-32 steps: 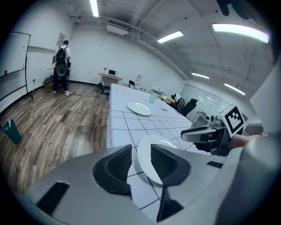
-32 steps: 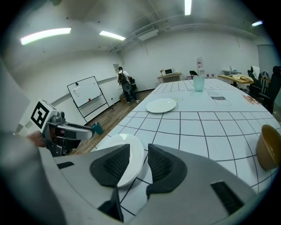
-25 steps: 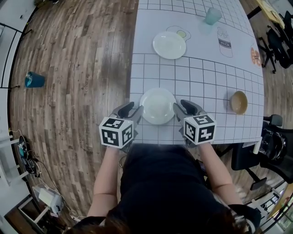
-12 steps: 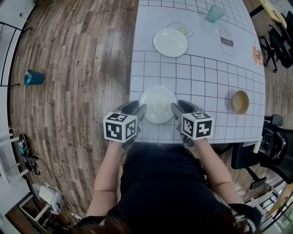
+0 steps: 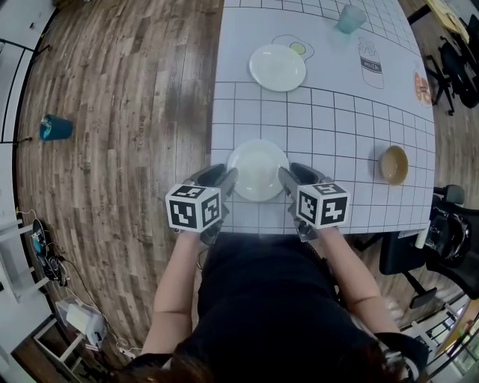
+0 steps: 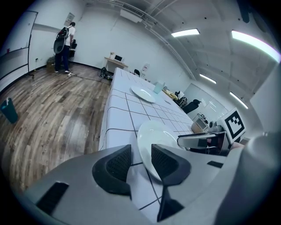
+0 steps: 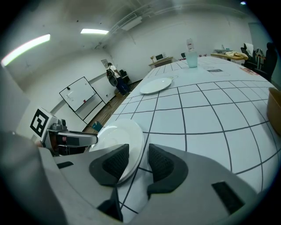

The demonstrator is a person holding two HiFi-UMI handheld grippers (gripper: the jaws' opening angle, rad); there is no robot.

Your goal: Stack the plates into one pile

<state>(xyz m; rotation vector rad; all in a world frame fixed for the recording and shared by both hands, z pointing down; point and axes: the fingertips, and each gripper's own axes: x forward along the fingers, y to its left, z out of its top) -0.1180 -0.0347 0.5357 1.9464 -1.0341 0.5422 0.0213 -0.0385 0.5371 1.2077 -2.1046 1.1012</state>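
Note:
A white plate (image 5: 257,170) lies near the front edge of the gridded table (image 5: 329,120). My left gripper (image 5: 227,180) straddles the plate's left rim and my right gripper (image 5: 287,178) its right rim. In the left gripper view the plate (image 6: 151,135) rests against the right pad, with a gap at the left pad, while the left gripper (image 6: 140,160) is closing. In the right gripper view the rim (image 7: 120,137) sits between the jaws of the right gripper (image 7: 138,160), apart from the right pad. A second white plate (image 5: 278,67) lies farther back.
A tan bowl (image 5: 393,164) sits at the table's right edge and a pale blue cup (image 5: 350,19) at the far end. A teal cup (image 5: 56,128) stands on the wooden floor to the left. Office chairs crowd the right side.
Both grippers have edged slightly forward along the near plate's sides and rolled a little. The plate stays in the same spot on the table.

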